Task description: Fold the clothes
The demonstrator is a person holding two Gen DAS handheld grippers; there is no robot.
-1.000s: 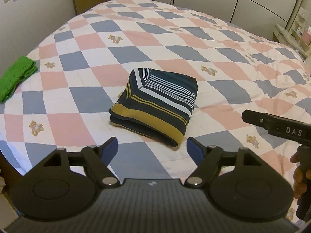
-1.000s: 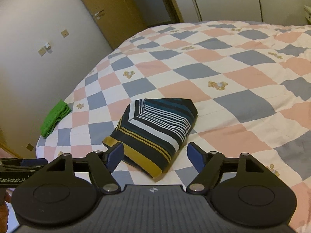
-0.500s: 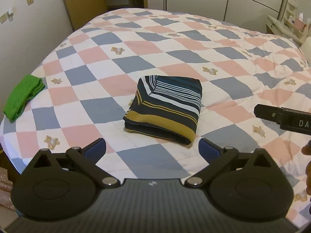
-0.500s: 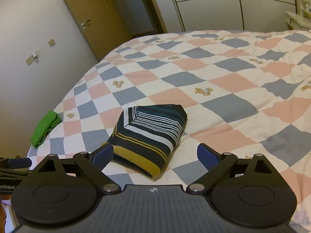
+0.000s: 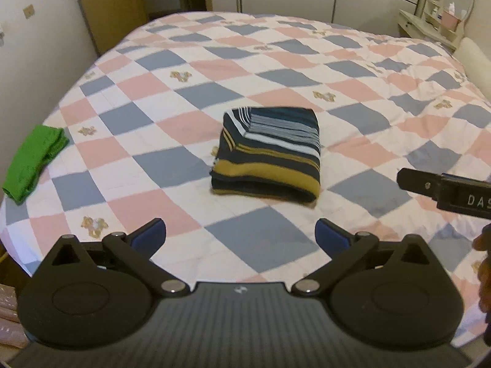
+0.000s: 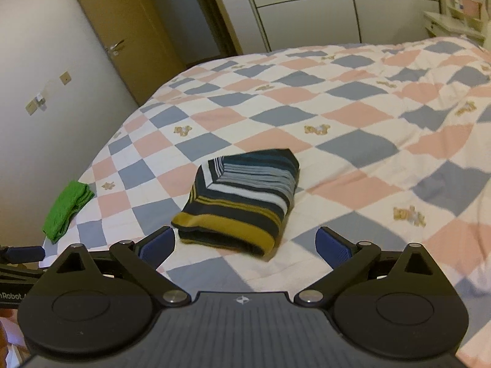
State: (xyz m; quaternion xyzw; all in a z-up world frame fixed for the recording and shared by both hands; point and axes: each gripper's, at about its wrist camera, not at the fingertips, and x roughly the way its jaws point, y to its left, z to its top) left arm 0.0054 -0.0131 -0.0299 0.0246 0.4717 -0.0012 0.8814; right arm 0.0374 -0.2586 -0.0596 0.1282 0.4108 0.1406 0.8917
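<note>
A folded garment (image 5: 267, 156) with navy, white and mustard stripes lies flat on the checked quilt (image 5: 172, 171). My left gripper (image 5: 239, 233) hovers in front of it, open, with nothing between its blue pads. In the right wrist view the same folded garment (image 6: 242, 199) lies just beyond my right gripper (image 6: 245, 240). Its jaws are still opening and only quilt shows between them. One black finger (image 5: 445, 190) of the right gripper juts in at the left view's right edge.
A small green cloth (image 5: 33, 162) lies folded near the bed's left edge (image 6: 67, 211). A wooden door (image 6: 122, 30) and white wardrobe panels (image 6: 353, 6) stand behind the bed. A dressing table (image 5: 429, 27) is at the far right. A hand (image 5: 483, 260) shows at the right edge.
Both grippers' jaws have spread wider and both have pulled back from the folded garment, which now looks smaller and farther away. The garment has not moved.
</note>
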